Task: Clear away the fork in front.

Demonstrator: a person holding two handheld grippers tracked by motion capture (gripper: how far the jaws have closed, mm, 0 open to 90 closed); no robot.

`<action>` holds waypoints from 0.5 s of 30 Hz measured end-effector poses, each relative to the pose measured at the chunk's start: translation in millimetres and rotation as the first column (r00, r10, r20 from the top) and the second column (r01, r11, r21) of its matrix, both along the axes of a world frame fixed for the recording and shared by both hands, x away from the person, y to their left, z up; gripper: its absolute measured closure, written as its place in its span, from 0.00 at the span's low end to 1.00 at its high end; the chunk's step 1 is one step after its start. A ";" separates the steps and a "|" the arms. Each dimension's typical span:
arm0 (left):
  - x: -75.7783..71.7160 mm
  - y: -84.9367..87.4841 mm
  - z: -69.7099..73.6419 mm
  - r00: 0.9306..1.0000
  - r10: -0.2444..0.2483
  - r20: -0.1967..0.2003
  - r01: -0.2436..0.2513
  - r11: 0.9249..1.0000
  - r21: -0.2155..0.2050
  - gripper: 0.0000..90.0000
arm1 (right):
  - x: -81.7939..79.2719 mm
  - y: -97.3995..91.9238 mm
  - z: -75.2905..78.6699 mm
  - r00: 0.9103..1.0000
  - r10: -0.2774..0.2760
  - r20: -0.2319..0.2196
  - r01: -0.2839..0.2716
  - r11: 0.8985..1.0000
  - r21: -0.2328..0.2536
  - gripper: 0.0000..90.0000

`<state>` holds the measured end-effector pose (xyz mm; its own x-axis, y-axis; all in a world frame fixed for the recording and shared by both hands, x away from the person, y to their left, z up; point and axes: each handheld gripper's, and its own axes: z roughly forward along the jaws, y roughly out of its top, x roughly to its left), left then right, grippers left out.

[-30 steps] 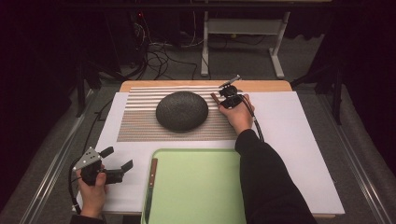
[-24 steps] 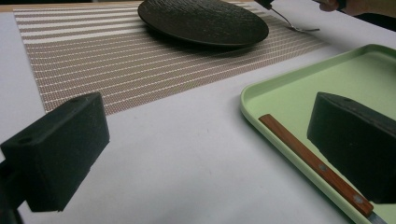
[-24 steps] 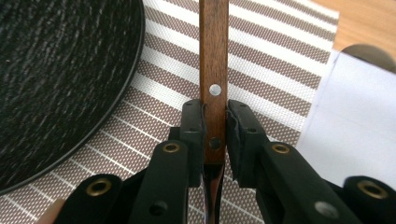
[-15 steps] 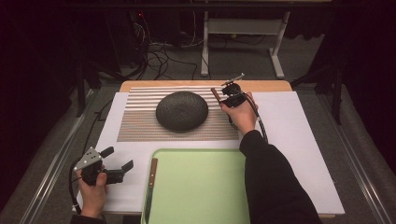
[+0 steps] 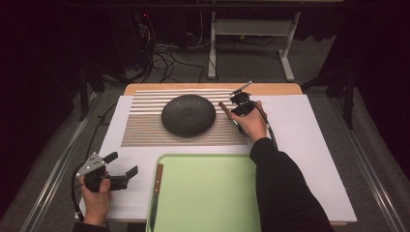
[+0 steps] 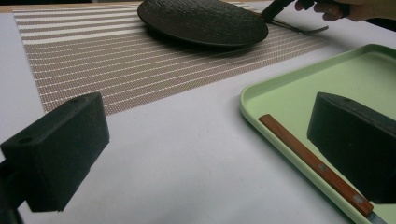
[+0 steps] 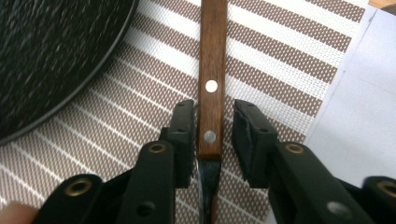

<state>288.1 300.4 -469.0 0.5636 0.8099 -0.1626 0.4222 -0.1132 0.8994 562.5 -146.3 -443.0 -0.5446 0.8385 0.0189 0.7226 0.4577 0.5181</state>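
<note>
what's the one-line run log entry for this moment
right gripper: jaws just opened, utensil handle between | placemat | left gripper: open, idle

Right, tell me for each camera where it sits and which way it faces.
High view: above the table's near side, facing forward and down on the striped placemat; both forearms enter from below.
Left gripper view: rides the left gripper, facing across the table to the dark plate; its own two fingers show.
Right gripper view: rides the right gripper, facing down along a wooden-handled utensil.
Shared: all three show plate and placemat.
</note>
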 end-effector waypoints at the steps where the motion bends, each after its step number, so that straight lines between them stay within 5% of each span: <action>1: 0.0 -0.2 0.0 1.000 0.000 0.000 0.000 1.000 0.000 0.00 | -0.8 -0.6 -0.1 1.000 0.006 0.010 -0.005 1.000 -0.011 0.76; 7: 0.2 -1.0 0.0 1.000 0.000 0.000 0.000 1.000 0.005 0.00 | -6.8 1.4 -1.8 0.998 0.047 0.035 -0.045 0.997 -0.058 0.76; 10: 0.3 -1.4 0.0 1.000 0.000 -0.002 0.000 1.000 0.009 0.00 | -7.7 4.8 -2.4 0.997 0.063 0.043 -0.060 0.996 -0.061 0.85; 15: 0.0 -1.0 0.1 1.000 0.000 0.000 0.000 1.000 0.005 0.00 | -9.1 6.9 -1.5 0.999 0.038 0.039 -0.036 0.997 -0.068 0.87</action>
